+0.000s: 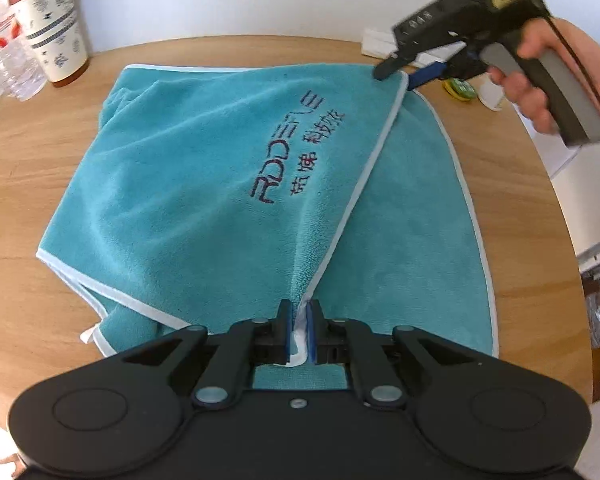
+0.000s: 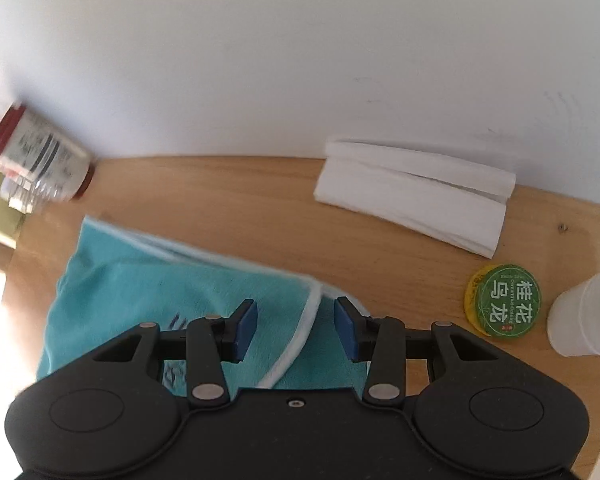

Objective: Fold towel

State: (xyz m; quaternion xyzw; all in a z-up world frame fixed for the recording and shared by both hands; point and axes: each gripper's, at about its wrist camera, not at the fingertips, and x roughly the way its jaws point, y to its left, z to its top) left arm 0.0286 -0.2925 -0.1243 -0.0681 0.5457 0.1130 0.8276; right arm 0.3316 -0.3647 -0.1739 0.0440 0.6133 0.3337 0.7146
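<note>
A teal towel point(image 1: 204, 184) with white piping and dark embroidered lettering lies on a round wooden table point(image 1: 32, 168), partly folded over itself. My left gripper point(image 1: 299, 308) is shut on the towel's near white-edged corner. At the far right corner, the right gripper point(image 1: 400, 74) is held by a hand point(image 1: 528, 92); its fingers straddle the piped edge. In the right wrist view the towel point(image 2: 140, 292) lies under the right gripper point(image 2: 296, 322), which is open with the white hem running between its blue pads point(image 2: 247, 330).
A patterned paper cup point(image 1: 52, 28) and clear plastic bottles point(image 1: 0, 64) stand at the far left. Folded white tissues point(image 2: 416, 192), a green and yellow round lid point(image 2: 504, 300) and a white cup point(image 2: 588, 312) sit at the far right, near the wall.
</note>
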